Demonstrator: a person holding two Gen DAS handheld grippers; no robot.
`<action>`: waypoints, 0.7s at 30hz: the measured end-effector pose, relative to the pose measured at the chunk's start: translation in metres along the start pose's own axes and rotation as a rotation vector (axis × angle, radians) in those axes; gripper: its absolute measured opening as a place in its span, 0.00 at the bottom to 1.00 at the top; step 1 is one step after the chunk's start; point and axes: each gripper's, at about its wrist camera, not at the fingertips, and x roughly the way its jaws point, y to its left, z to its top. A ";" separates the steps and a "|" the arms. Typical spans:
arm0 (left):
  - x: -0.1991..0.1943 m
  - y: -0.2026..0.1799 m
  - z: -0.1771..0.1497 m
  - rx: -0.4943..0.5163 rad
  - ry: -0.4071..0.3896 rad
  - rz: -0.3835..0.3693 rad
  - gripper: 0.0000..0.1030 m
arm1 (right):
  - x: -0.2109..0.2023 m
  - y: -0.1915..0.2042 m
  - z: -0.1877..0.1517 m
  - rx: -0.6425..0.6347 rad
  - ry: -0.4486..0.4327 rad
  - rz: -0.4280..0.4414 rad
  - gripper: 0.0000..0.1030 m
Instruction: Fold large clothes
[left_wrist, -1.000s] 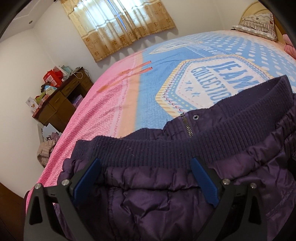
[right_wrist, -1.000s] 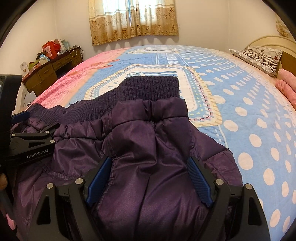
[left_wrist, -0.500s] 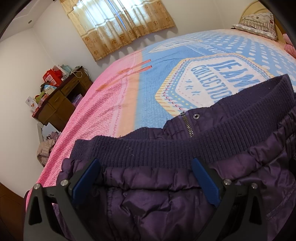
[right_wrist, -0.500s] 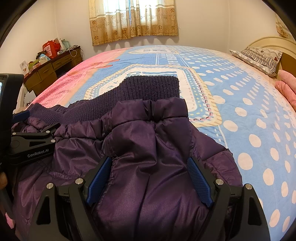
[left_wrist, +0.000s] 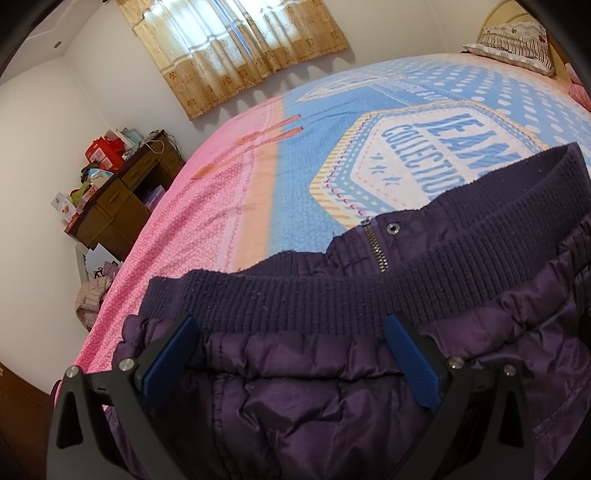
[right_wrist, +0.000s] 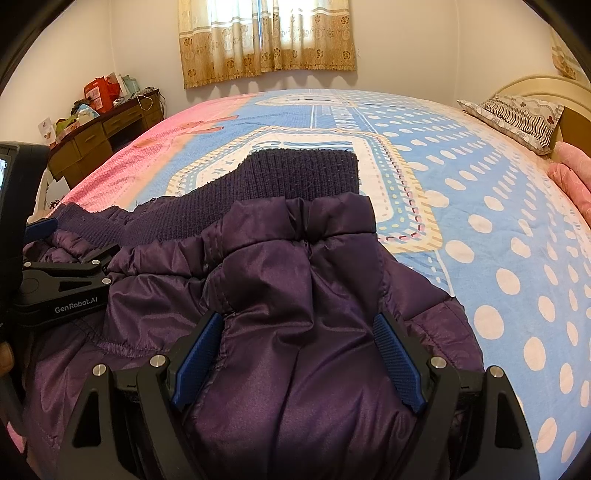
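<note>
A dark purple puffer jacket (left_wrist: 303, 398) with a navy ribbed hem (left_wrist: 332, 295) and a zipper (left_wrist: 376, 247) lies on the bed's near edge. It also shows in the right wrist view (right_wrist: 303, 295), with its navy ribbed band (right_wrist: 303, 173) toward the bed's middle. My left gripper (left_wrist: 291, 350) is open, its blue pads either side of the quilted fabric just below the hem. My right gripper (right_wrist: 297, 350) is open, its pads straddling a raised fold of the jacket. The left gripper (right_wrist: 66, 288) shows at the left of the right wrist view.
The bed (right_wrist: 480, 206) has a pink and blue printed cover with white dots. A striped pillow (right_wrist: 517, 118) and headboard are at the far right. A cluttered wooden desk (left_wrist: 118, 199) stands by the left wall under a curtained window (right_wrist: 266, 37). Clothes lie on the floor (left_wrist: 92, 299).
Both grippers stay open over the jacket. The left wrist view has shifted slightly, showing a little more bed beyond the hem. The right view is nearly unchanged.
</note>
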 end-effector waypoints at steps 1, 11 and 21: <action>0.000 0.000 0.000 0.000 0.000 0.001 1.00 | 0.000 0.001 0.000 -0.003 0.001 -0.004 0.81; -0.001 -0.002 -0.001 0.009 0.003 0.012 1.00 | 0.001 0.006 0.001 -0.031 0.017 -0.042 0.81; -0.014 0.010 0.003 0.001 0.005 -0.032 0.99 | -0.002 0.009 0.002 -0.046 0.009 -0.060 0.82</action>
